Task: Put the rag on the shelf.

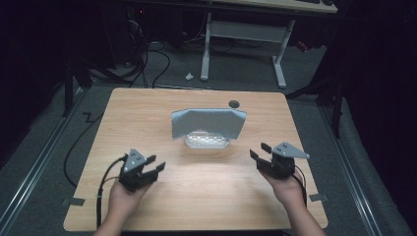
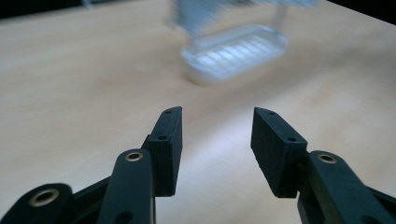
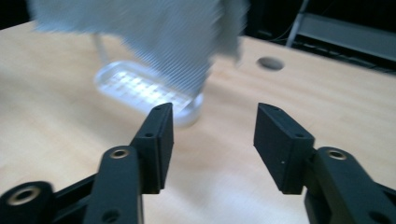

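- High view: a grey cloth point(image 1: 209, 123) is draped over a clear rack point(image 1: 207, 141) at table point(image 1: 147, 105) centre; the draping looks done.
- Left gripper view: left gripper point(image 2: 216, 130) open, empty, near left of the rack.
- Right gripper view: right gripper point(image 3: 212, 128) open, empty, near right; withdrawal is what remains.

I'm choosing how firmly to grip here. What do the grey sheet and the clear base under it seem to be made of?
The grey sheet looks like soft woven or knitted cloth, matte, with a fine ribbed texture and a drooping, ragged edge. The clear base looks like hard, glossy, see-through plastic with a grid pattern that catches the light; glass can't be excluded. Both are blurred in the gripper views.
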`<state>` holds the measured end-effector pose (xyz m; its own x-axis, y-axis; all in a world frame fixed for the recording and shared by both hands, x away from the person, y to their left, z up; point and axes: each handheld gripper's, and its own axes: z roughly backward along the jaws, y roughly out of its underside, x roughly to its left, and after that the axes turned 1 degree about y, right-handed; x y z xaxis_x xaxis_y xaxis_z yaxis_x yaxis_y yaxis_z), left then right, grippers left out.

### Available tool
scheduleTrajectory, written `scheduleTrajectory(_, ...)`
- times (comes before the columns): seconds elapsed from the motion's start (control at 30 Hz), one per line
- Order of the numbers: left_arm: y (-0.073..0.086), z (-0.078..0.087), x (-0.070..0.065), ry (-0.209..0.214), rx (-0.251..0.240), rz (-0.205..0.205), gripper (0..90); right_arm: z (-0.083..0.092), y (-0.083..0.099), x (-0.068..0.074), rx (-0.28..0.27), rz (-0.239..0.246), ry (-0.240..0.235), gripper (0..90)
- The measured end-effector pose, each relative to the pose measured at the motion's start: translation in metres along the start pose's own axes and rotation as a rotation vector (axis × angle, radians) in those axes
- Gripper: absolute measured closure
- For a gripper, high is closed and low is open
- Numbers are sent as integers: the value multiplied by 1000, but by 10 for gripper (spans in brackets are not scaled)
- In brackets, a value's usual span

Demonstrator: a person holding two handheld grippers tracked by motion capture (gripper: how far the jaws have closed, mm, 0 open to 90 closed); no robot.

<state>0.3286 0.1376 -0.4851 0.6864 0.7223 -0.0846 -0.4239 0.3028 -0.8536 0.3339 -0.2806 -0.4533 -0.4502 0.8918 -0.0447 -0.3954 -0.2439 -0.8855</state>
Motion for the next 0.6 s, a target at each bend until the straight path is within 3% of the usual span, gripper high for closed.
scheduleTrajectory(0.17, 18, -16, -50, 121, 86, -58, 493, 9, 27, 38, 43, 20, -38, 416)
scheduleTrajectory(0.33, 34, -32, -83, 143, 179, -137, 477, 3, 57, 74, 88, 53, -72, 404)
scheduleTrajectory(0.4, 33, -33, -83, 145, 166, -133, 469, 2, 60, 81, 122, 96, -105, 379)
scheduleTrajectory(0.43, 32, -32, -80, 149, 157, -118, 469, 4, 60, 83, 110, 122, -98, 393)
scheduleTrajectory(0.47, 31, -31, -78, 143, 152, -107, 469, 6, 62, 82, 104, 126, -89, 402)
scheduleTrajectory(0.53, 31, -29, -72, 131, 145, -91, 469, 5, 65, 78, 120, 86, -100, 403)
scheduleTrajectory(0.6, 32, -26, -67, 119, 137, -73, 469, 4, 67, 74, 124, 90, -92, 403)
